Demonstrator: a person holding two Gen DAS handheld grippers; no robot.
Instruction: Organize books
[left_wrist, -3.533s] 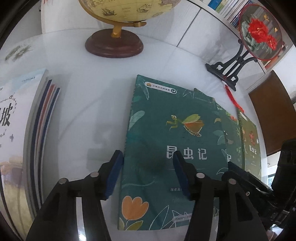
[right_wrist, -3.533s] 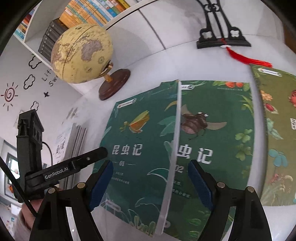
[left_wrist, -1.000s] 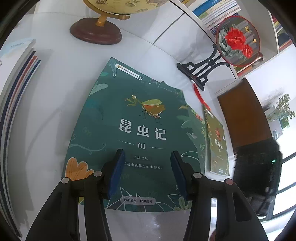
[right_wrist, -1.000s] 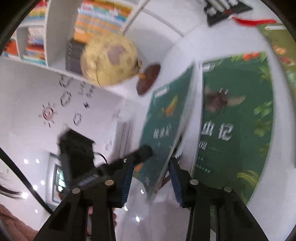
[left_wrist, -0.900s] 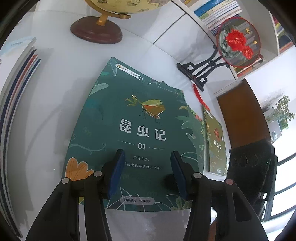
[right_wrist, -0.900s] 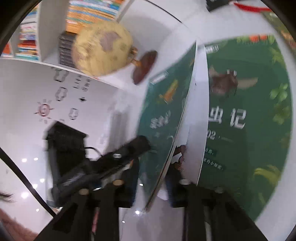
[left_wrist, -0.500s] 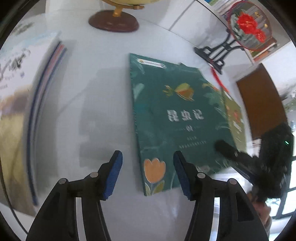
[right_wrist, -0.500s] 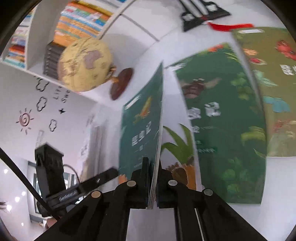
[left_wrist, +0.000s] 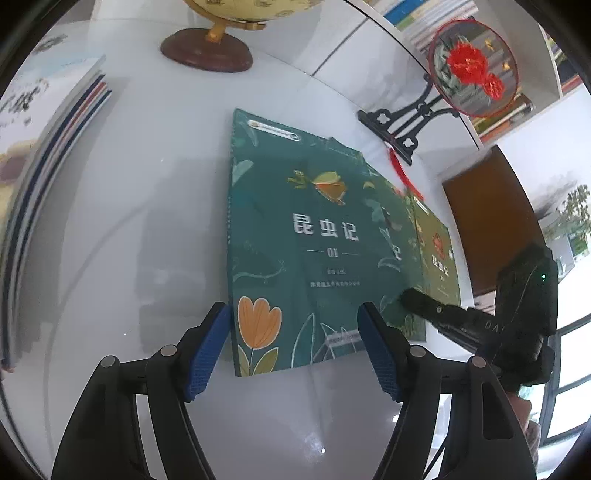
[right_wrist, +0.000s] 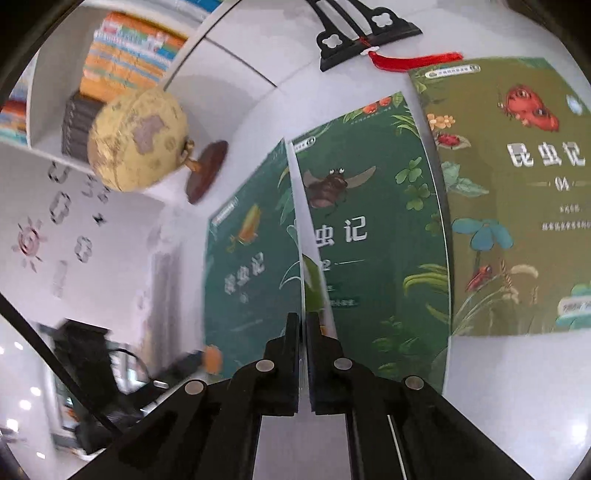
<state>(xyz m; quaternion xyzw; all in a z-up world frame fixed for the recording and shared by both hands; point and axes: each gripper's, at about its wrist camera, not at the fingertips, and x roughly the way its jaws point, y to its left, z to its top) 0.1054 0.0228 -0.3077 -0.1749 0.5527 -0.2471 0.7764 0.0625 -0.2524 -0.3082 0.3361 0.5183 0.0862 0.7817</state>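
The dark green book numbered 01 (left_wrist: 314, 240) has its right edge raised off the white table (left_wrist: 147, 184). My right gripper (right_wrist: 303, 317) is shut on that edge (right_wrist: 255, 258), and it shows as a black tip (left_wrist: 406, 299) at the book's lower right. My left gripper (left_wrist: 293, 347) is open with its jaws opening. The book's near edge sits between the blue pads (left_wrist: 207, 347), which do not press on it. Underneath lies the green book 02 (right_wrist: 369, 240), with the olive book 04 (right_wrist: 517, 184) to its right.
A stack of thin books (left_wrist: 48, 147) lies along the table's left side. A globe on a brown base (left_wrist: 207, 55) stands at the back. A round red-flower fan on a black stand (left_wrist: 472, 70) sits at the back right, its red tassel (right_wrist: 417, 59) on the table.
My right gripper closed on the right edge of book 01 and now holds it. My left gripper's jaws widened and drew back to the book's near edge.
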